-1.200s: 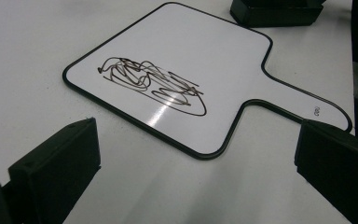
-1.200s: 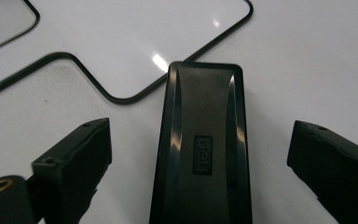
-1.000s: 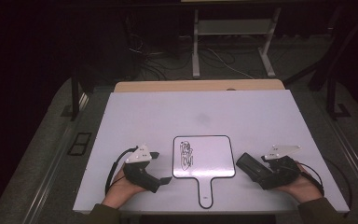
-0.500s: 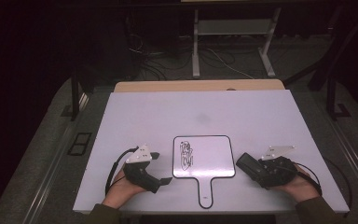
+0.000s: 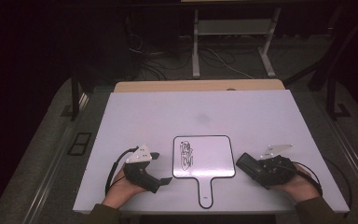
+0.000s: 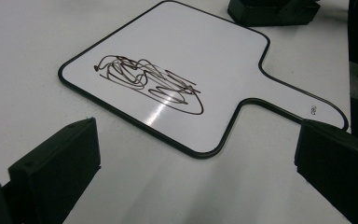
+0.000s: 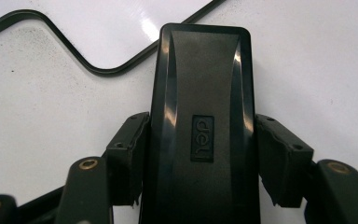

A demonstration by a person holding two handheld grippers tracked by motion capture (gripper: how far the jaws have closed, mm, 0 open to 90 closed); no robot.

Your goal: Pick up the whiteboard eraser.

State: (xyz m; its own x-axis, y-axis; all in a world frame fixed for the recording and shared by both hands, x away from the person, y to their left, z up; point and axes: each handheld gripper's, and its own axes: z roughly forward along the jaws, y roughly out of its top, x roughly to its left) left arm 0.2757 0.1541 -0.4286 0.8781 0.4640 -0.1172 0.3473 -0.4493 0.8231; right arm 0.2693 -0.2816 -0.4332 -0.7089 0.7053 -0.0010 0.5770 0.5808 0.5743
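Observation:
A small white paddle-shaped whiteboard (image 5: 209,156) (image 6: 168,56) lies near the table's front edge, handle toward the person. On its left half is a dark scribble (image 5: 186,155) (image 6: 149,84). My left gripper (image 5: 161,168) (image 6: 196,140) rests on the table just left of the board. It is open, with nothing between its jaws. My right gripper (image 5: 256,170) (image 7: 204,140) sits just right of the board, shut on a black eraser (image 5: 248,165) (image 7: 200,116) (image 6: 272,9). The eraser's end points at the board's rounded corner (image 7: 98,28).
The white tabletop (image 5: 191,112) stretches away bare behind the board. A wooden strip (image 5: 196,85) runs along its far edge. Beyond it, on the dark floor, are cables and the legs of a metal stand (image 5: 196,56).

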